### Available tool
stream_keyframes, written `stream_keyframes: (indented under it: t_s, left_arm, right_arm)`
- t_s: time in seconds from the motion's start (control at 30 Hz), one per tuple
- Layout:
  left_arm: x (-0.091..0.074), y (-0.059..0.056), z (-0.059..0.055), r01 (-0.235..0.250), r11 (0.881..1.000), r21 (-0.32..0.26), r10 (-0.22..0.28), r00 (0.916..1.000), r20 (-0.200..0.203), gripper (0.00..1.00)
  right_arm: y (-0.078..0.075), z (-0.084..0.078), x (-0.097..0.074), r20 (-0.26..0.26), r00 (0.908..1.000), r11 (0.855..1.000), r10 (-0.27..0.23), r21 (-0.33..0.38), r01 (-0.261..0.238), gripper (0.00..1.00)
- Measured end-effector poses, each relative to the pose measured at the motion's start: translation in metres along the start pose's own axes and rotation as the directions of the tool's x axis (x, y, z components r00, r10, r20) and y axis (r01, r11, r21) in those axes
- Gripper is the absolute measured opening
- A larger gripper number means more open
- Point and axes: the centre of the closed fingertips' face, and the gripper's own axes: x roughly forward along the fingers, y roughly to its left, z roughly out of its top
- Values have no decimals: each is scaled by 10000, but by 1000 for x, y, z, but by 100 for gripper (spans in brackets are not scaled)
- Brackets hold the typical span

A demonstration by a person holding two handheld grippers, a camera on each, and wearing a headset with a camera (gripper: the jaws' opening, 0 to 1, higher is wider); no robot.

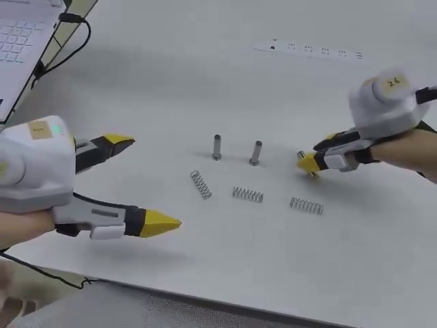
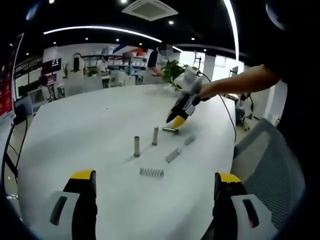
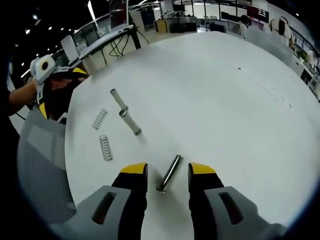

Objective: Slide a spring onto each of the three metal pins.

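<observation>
L tool, lower left of head view: yellow-tipped jaws spread wide, nothing btwn them, held above the white surface. R tool, right side of frame: jaws part-open w/ the third grey metal pin btwn them. Right gripper view shows a gap on both sides, so not pinched. That pin looks tipped over, flanged end toward the tool; in left gripper view it reads horizontal, by the R tool tip. Can't tell if it rests flat on the surface. Two more grey metal pins stand upright at frame centre, near each other: left pin, middle pin. Three steel coil springs lie flat in a row just below the pins, none on a pin: left spring, middle spring, right spring. Upper right: white power strip. Upper left: white laptop w/ black cable.
</observation>
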Motion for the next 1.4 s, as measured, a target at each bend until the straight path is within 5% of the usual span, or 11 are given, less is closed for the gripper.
stream_keyframes:
  t_s: [1.4]
  left_arm:
    - [-1,0,-10,41,10000,-60,-42,9996,-266,93]
  right_arm:
    - [-9,-7,19,-954,9951,9940,-263,1036,362,12]
